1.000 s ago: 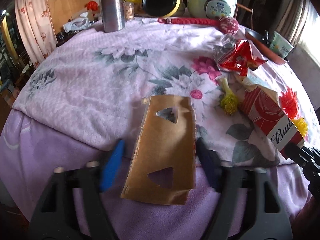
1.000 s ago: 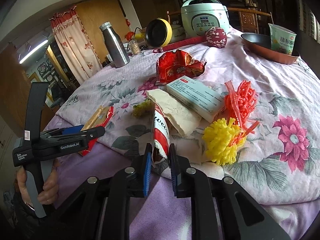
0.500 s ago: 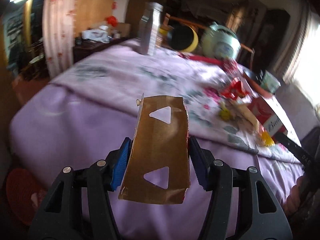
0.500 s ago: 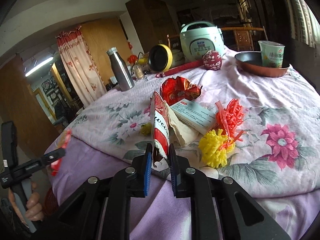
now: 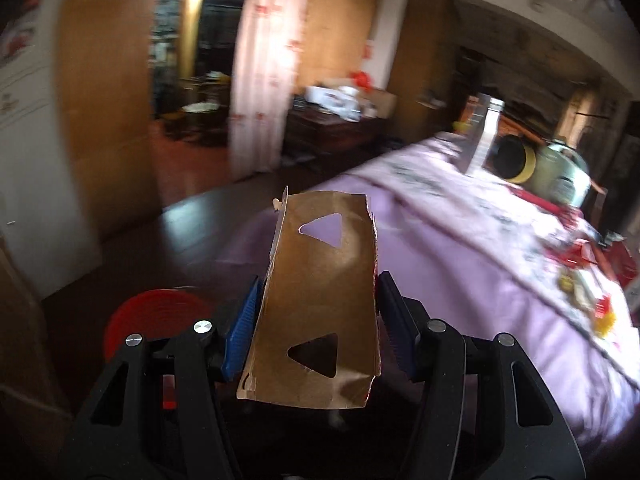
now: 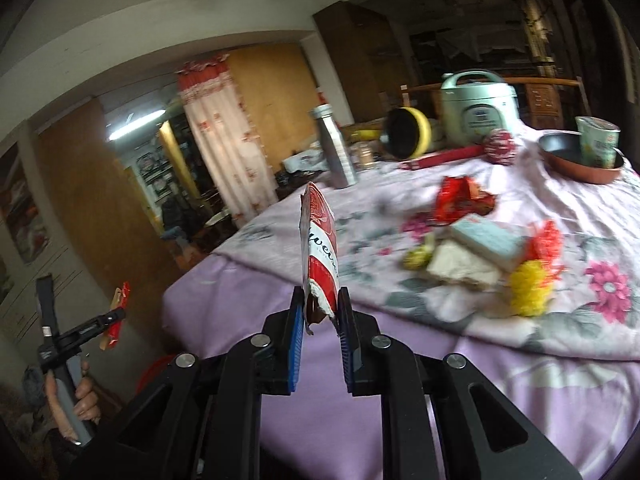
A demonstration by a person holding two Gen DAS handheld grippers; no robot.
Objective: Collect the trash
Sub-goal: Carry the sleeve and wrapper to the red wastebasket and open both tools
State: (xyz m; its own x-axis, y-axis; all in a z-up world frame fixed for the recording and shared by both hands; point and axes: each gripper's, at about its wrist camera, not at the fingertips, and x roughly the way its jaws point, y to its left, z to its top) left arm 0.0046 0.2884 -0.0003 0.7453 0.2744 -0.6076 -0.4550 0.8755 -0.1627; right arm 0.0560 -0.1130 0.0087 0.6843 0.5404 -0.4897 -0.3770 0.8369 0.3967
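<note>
2 handheld grippers each carry a piece of trash clear of a table draped in a purple floral cloth (image 6: 500,392).

The left gripper (image 5: 318,320) clamps a flattened brown cardboard piece (image 5: 320,296) by its 2 long edges, blue pads pressing each side. The piece has 2 triangular cut-outs. Its long axis runs straight out along the fingers, far end tipped slightly upward, over dark floor beside the table edge. A red round container (image 5: 152,316), likely a bin, sits on the floor low at the left.

The right gripper (image 6: 319,320) is closed on the torn lower end of a red and white carton scrap (image 6: 320,256). The scrap stands on edge, its long axis pointing up and away from the fingers, above the table's near edge.

More trash remains on the cloth: a red wrapper (image 6: 460,196), a pale box (image 6: 486,242) and yellow and orange mesh (image 6: 532,276).

Risks, as a judgement: the cardboard is pinched only at its thin edges, so it may buckle and slip out. The scrap is held by a ragged corner that may tear free. Both views are blurred, suggesting quick movement that could shake either loose short of the bin.
</note>
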